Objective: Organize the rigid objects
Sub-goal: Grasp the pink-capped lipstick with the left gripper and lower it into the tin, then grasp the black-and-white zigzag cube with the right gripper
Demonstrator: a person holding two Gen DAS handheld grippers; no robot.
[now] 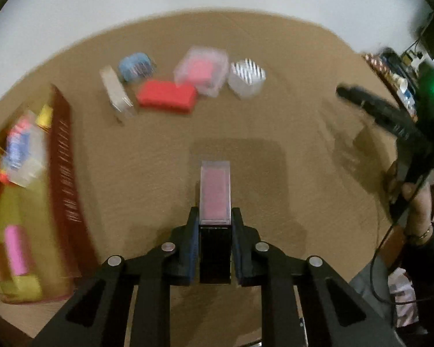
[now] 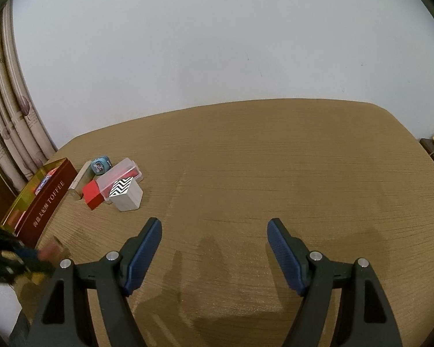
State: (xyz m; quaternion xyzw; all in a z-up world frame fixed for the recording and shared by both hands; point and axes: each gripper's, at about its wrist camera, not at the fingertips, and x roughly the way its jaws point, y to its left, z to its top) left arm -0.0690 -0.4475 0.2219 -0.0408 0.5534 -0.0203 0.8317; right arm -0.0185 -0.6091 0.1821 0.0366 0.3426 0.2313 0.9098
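Currently a pink-topped black case (image 1: 214,217) was clamped in the left gripper (image 1: 214,219) above the table (image 1: 275,115). Right gripper (image 2: 214,240) was held wide apart, nothing gripped.

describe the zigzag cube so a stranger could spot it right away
On the tan table, find the small cluster of objects beside the dark red toffee box. The zigzag cube sits at the cluster's end farthest from that box, against the clear case. It alone is white with a black-and-white zigzag top.

Both wrist views look forward and down over the table (image 2: 275,159), sharing the toffee box (image 1: 63,156).
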